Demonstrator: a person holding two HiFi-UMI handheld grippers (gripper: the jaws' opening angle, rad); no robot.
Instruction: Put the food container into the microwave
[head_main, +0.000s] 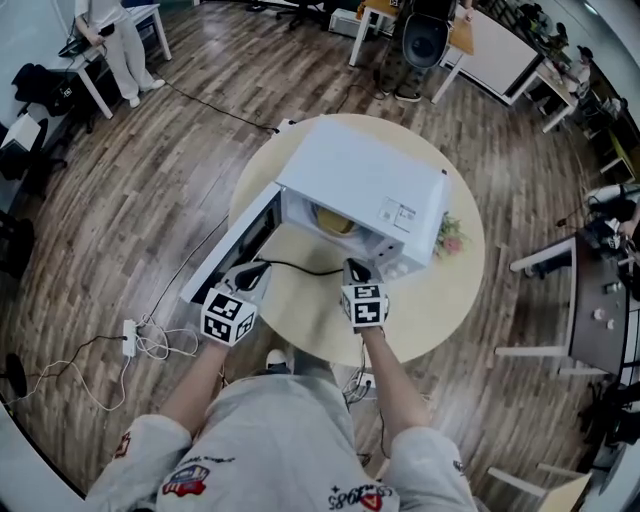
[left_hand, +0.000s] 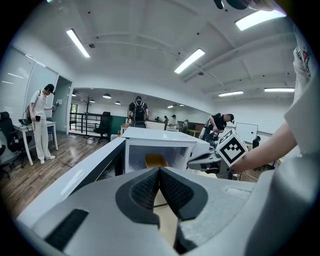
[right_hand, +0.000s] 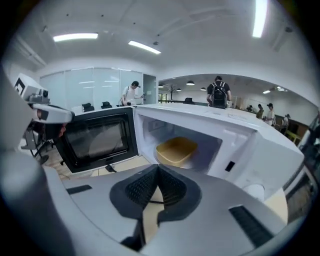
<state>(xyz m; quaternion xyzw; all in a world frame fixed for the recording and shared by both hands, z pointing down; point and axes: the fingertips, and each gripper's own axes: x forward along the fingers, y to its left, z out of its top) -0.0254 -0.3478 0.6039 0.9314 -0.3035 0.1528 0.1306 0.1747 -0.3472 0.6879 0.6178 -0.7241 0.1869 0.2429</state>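
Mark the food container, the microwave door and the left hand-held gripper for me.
food container (right_hand: 176, 149): right gripper view, its yellow inner floor.
microwave door (right_hand: 95, 139): right gripper view, its dark window.
left hand-held gripper (head_main: 257, 267): head view, midway between its fingertips.

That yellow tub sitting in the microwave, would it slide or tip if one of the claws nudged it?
Probably slide rather than tip: the yellow food container looks low and wide, resting flat inside the microwave. It looks like thin plastic with no contents showing, so likely light and slightly flexible.
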